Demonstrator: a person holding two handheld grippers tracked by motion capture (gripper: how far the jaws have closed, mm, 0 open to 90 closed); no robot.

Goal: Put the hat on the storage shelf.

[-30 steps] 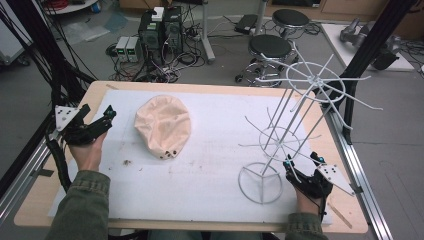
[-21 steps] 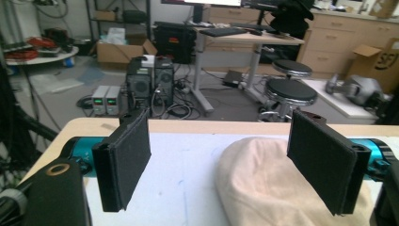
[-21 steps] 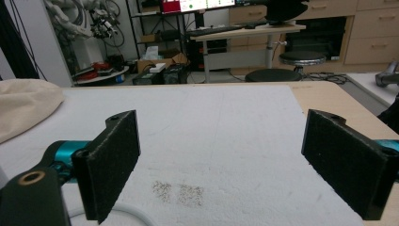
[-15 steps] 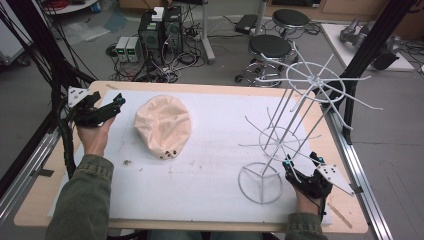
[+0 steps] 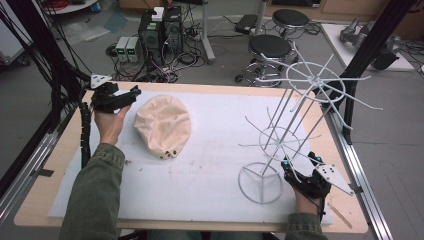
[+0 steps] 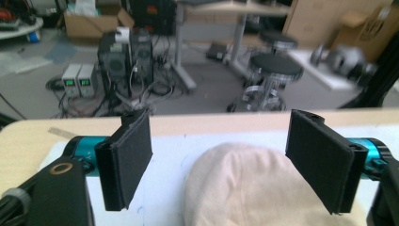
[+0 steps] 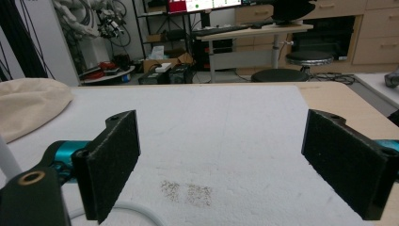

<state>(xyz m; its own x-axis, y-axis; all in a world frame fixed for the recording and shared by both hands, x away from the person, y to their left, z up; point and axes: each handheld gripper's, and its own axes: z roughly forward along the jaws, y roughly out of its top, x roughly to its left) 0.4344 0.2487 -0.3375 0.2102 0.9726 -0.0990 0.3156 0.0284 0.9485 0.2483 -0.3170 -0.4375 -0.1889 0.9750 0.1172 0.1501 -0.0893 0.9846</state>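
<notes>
A beige cloth cap lies crown-up on the white mat, left of centre. My left gripper hovers at the cap's far left edge, open. In the left gripper view the cap bulges up between and beyond the spread pads, untouched. A white wire rack with radiating prongs stands at the right on a ring base. My right gripper rests open just right of that base, empty. In the right gripper view the cap lies far off left.
The white foam mat covers most of the wooden table. Dark crumbs dot the mat. Black frame posts flank the table. Stools and electronics stand on the floor beyond the far edge.
The left hand has carried its gripper away from the near left edge, farther up the table and right, up to the cap's side. The right gripper has stayed put.
</notes>
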